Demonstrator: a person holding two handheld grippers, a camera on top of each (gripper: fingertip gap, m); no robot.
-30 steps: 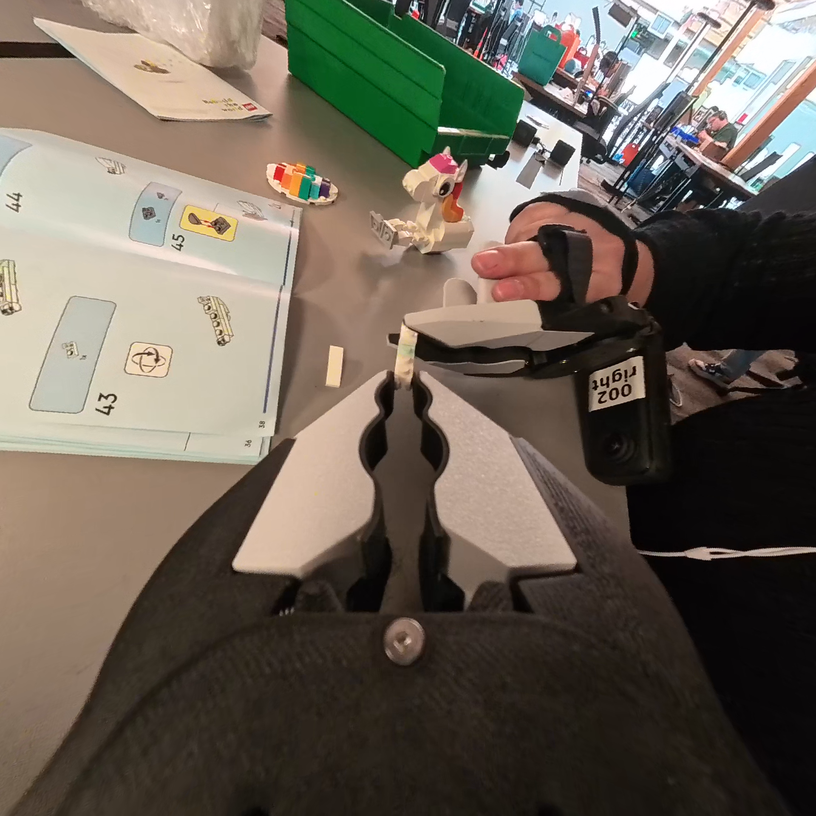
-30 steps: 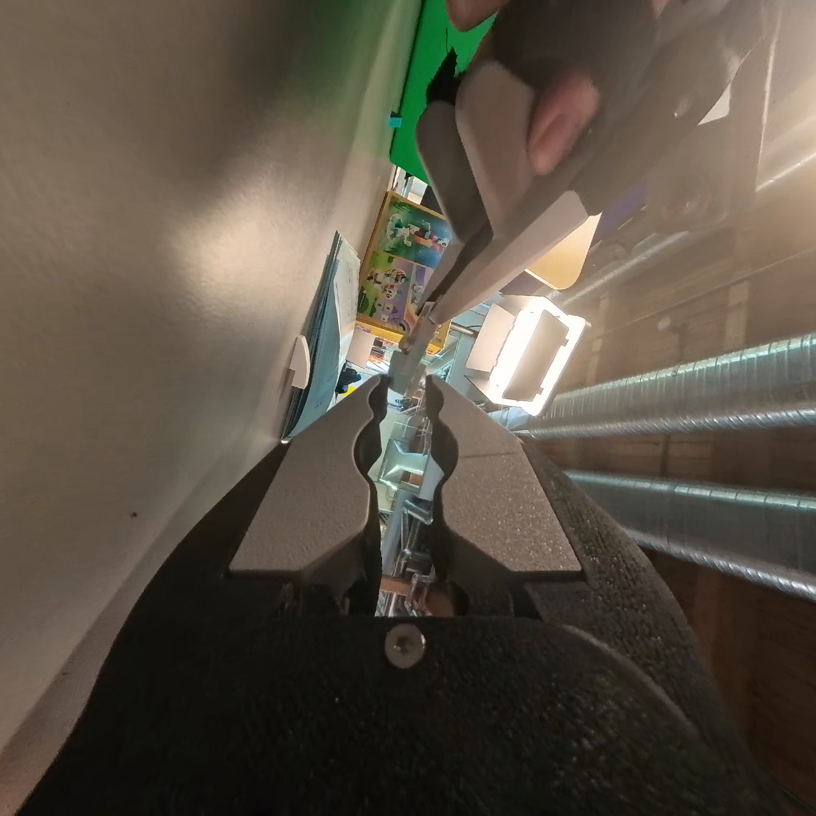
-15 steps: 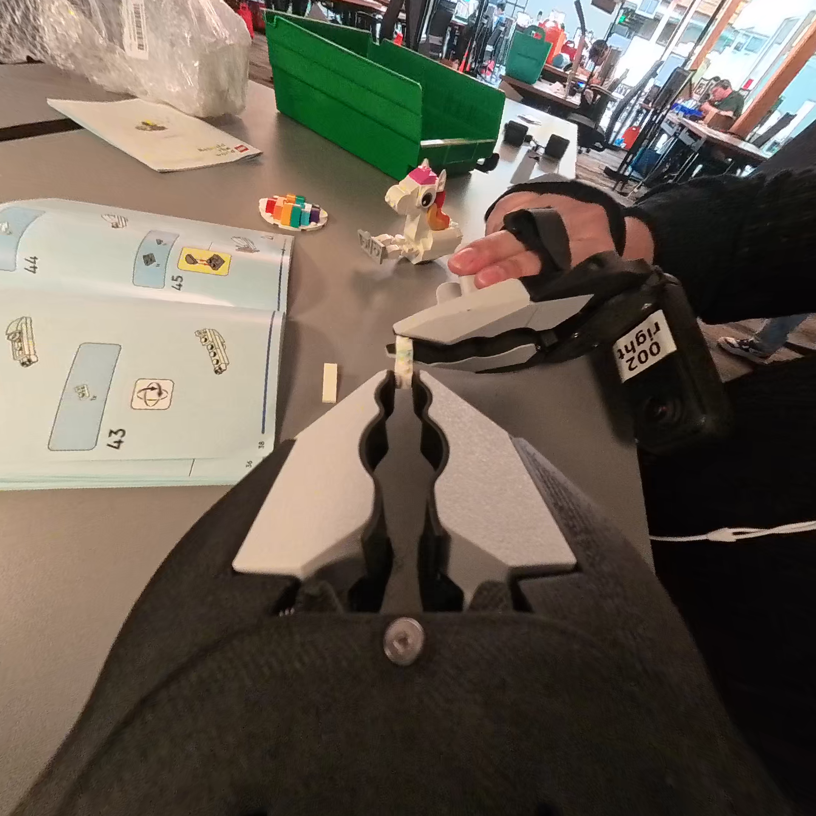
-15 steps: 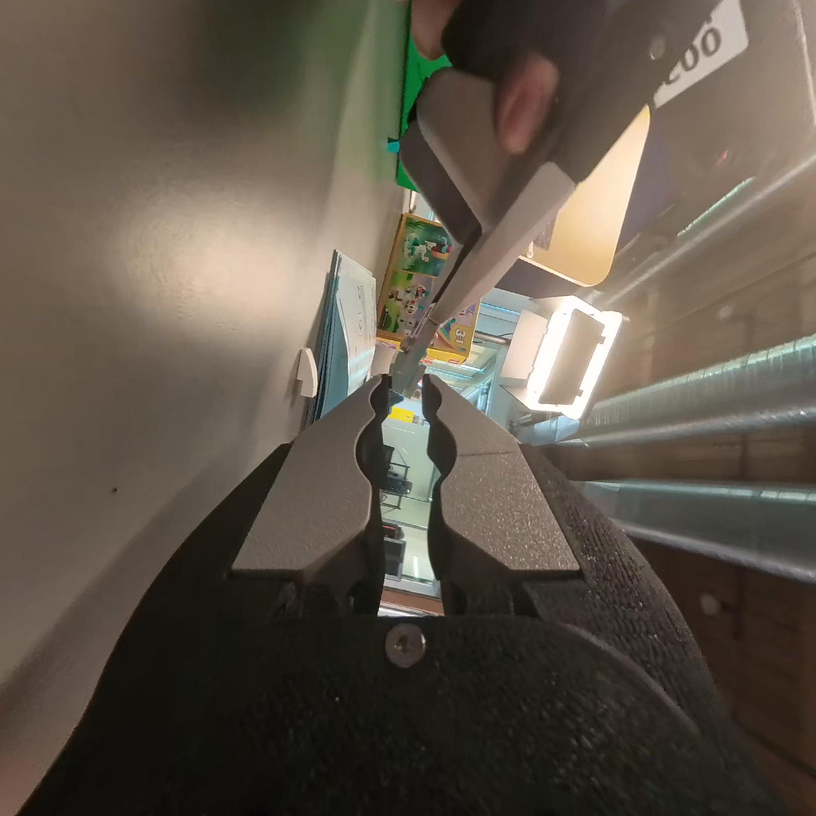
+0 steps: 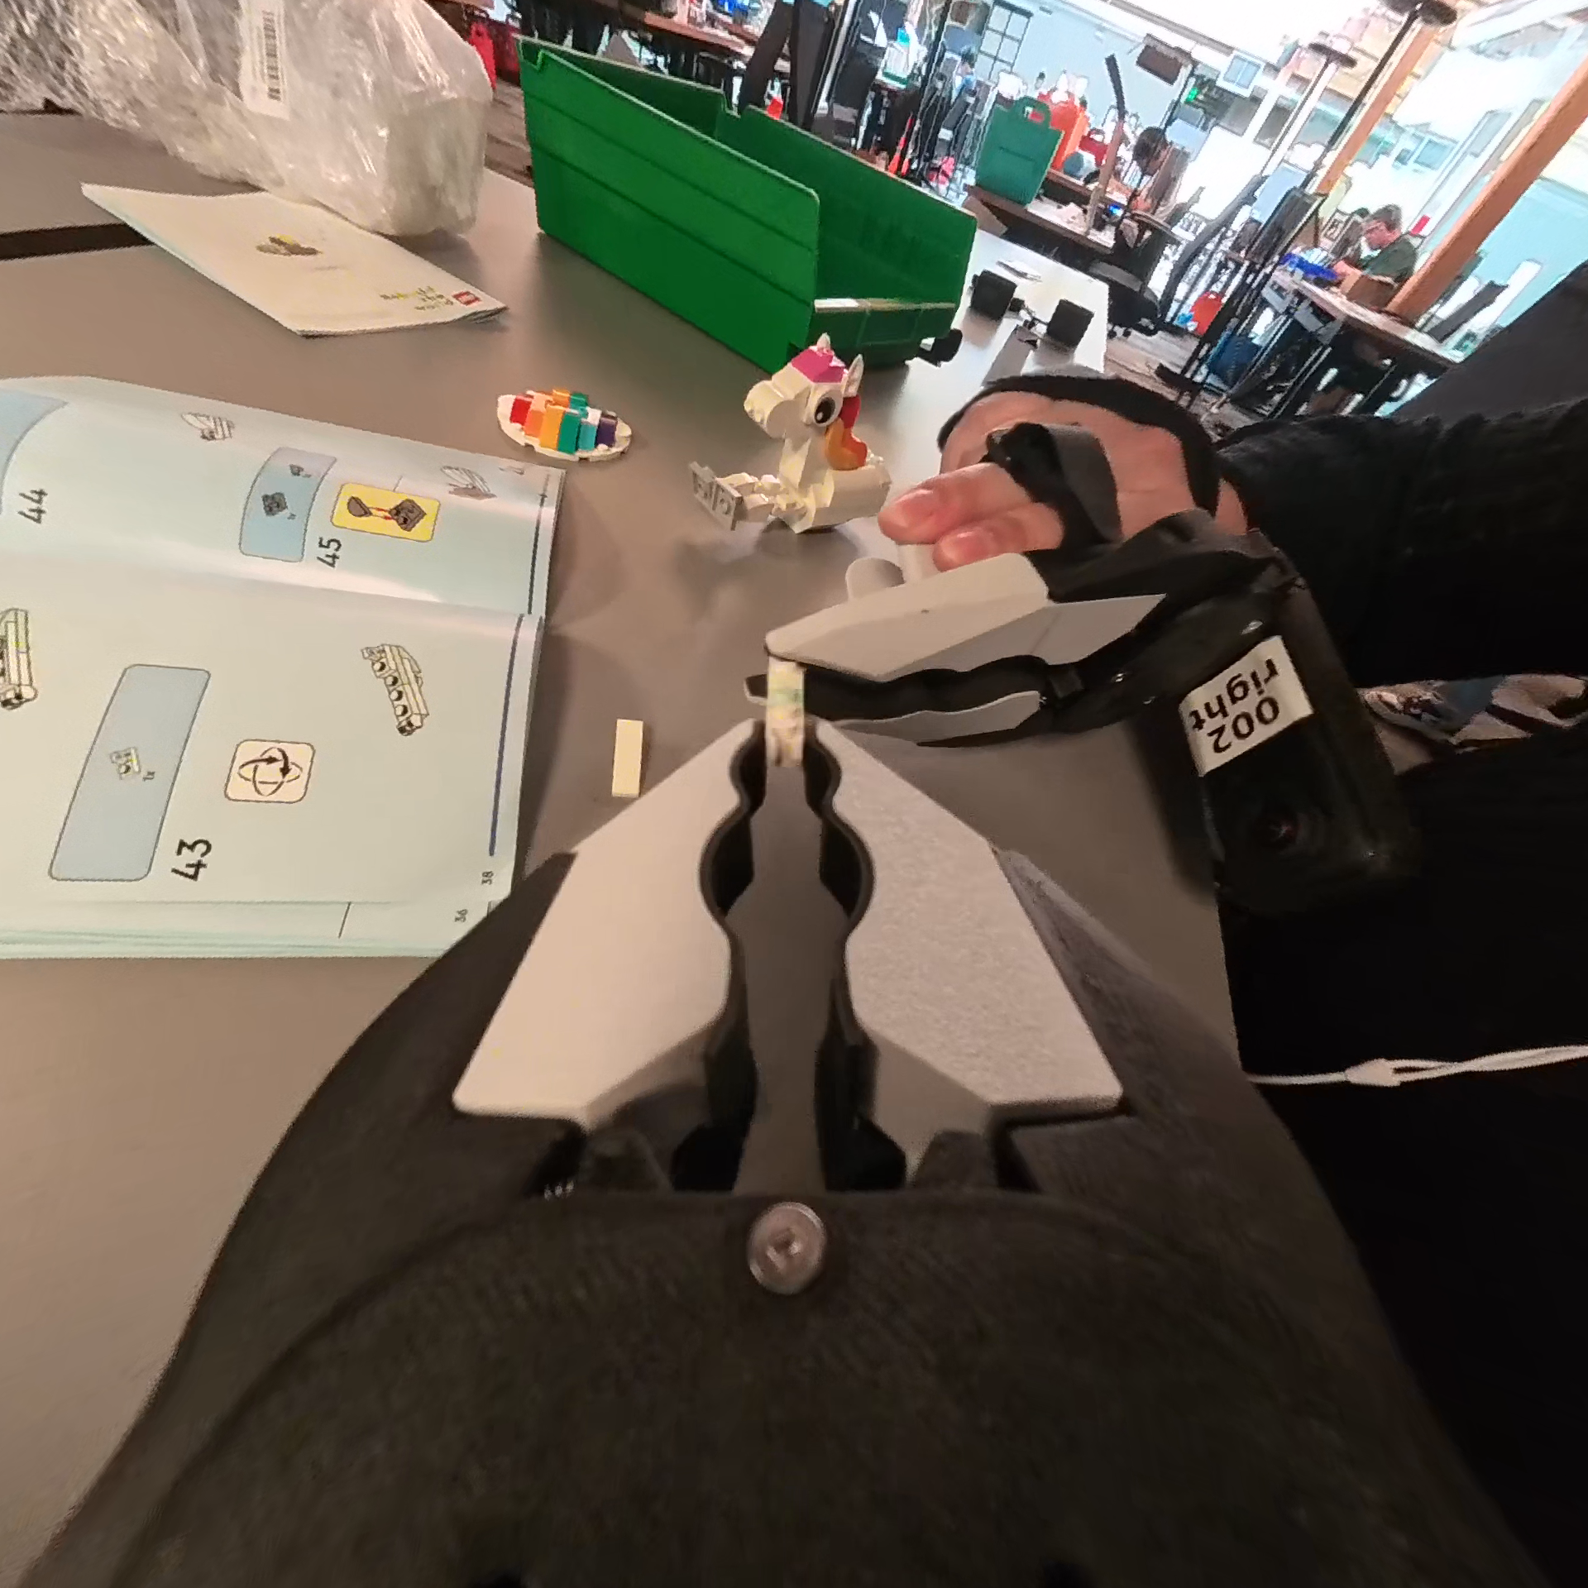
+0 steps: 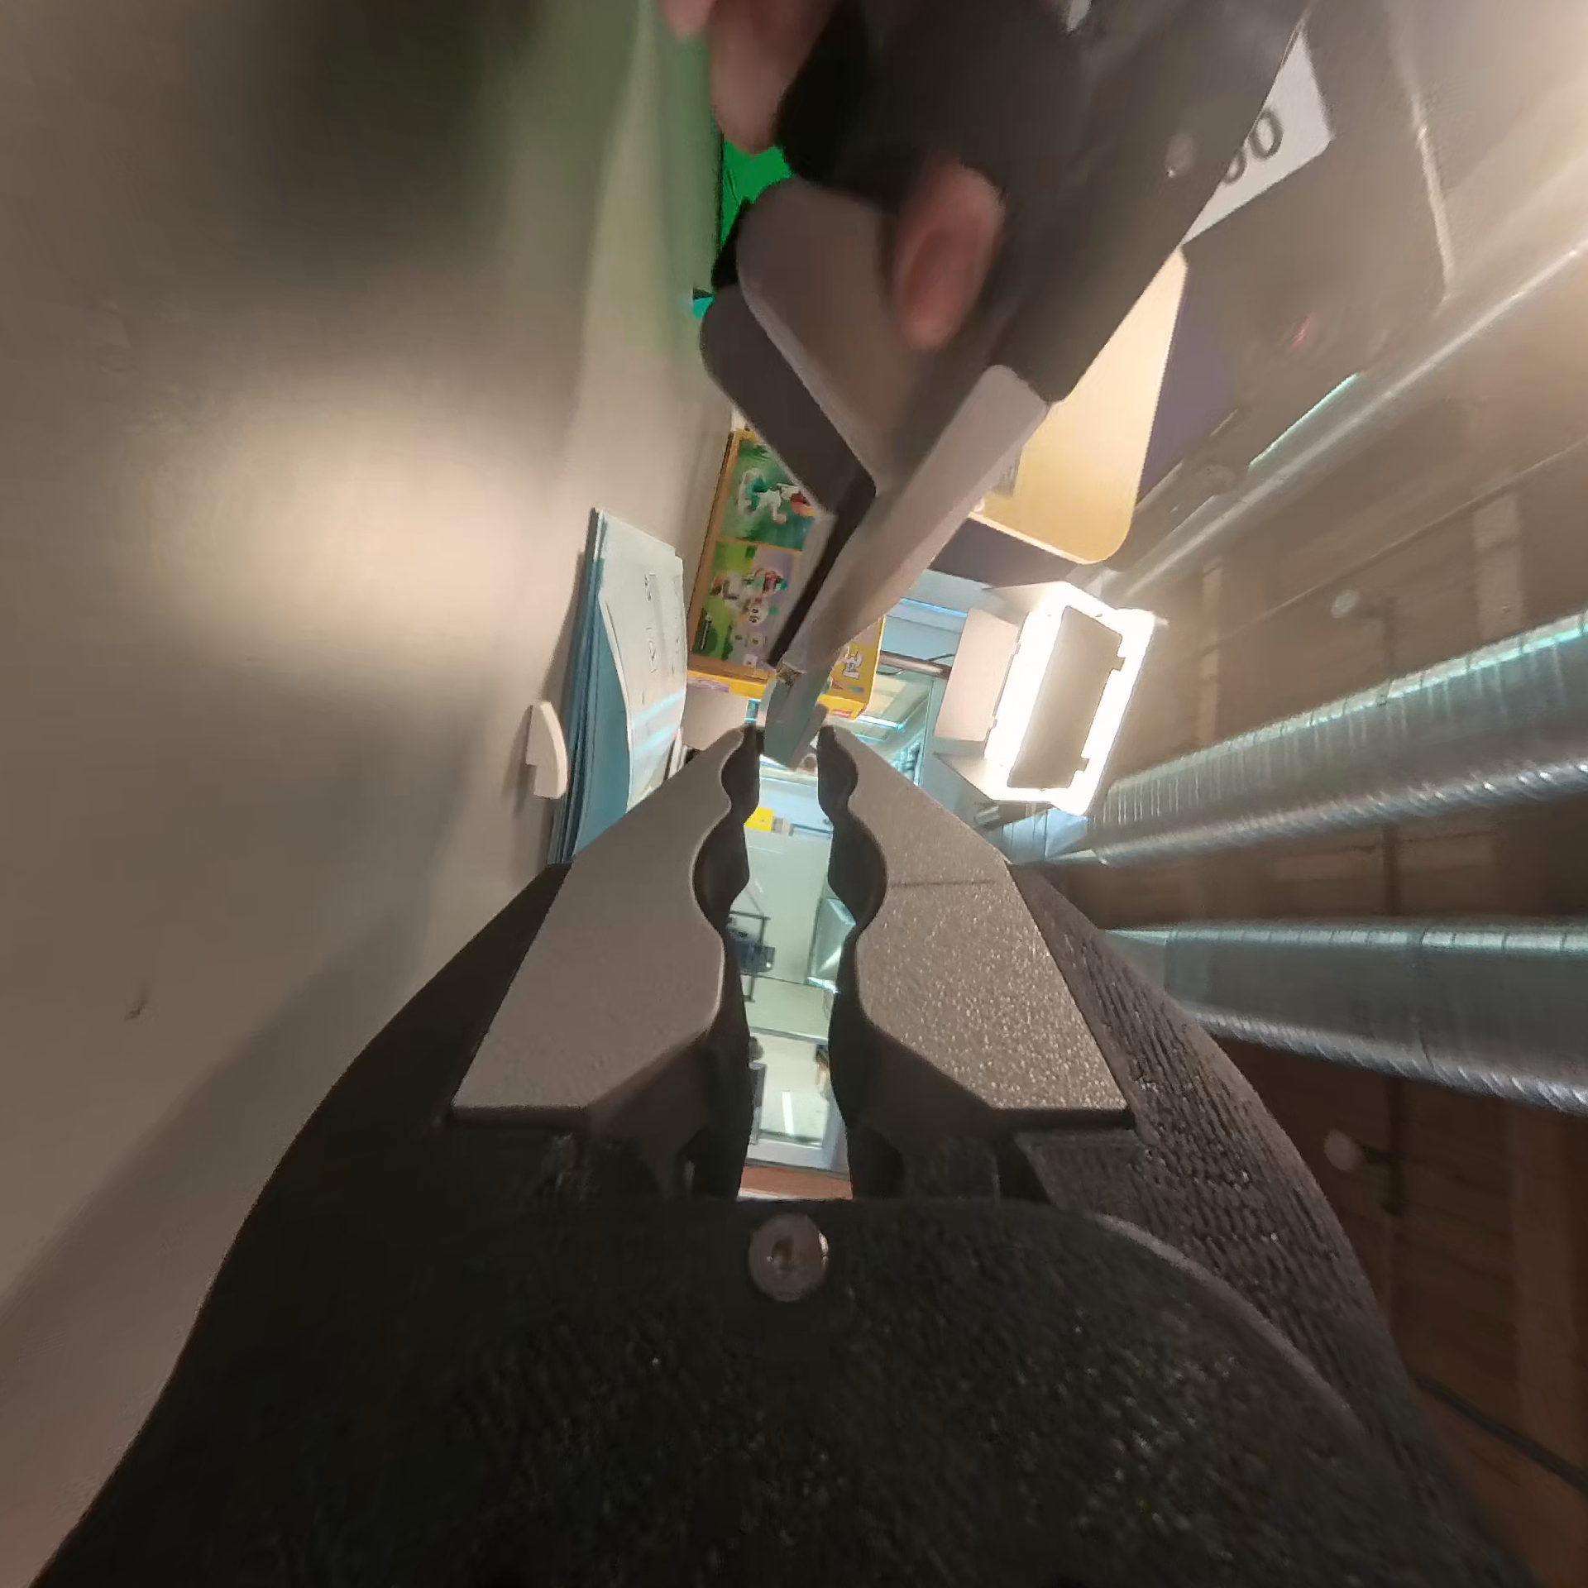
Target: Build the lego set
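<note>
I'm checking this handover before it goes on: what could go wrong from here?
1. The left claw pinches the small white piece only at its very tips, so a slight twist could pop it out onto the table.
2. The right claw meets the same piece, but I can't tell whether it grips it. If the left claw lets go early, the piece may drop.
3. The right hand sits close to the unicorn model and could knock it.

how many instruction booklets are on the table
2. One instruction booklet lies open at the left, beside the loose cream brick. A second, closed booklet lies farther back, by the clear plastic bag. The bag or the green bin could hide more.
</note>
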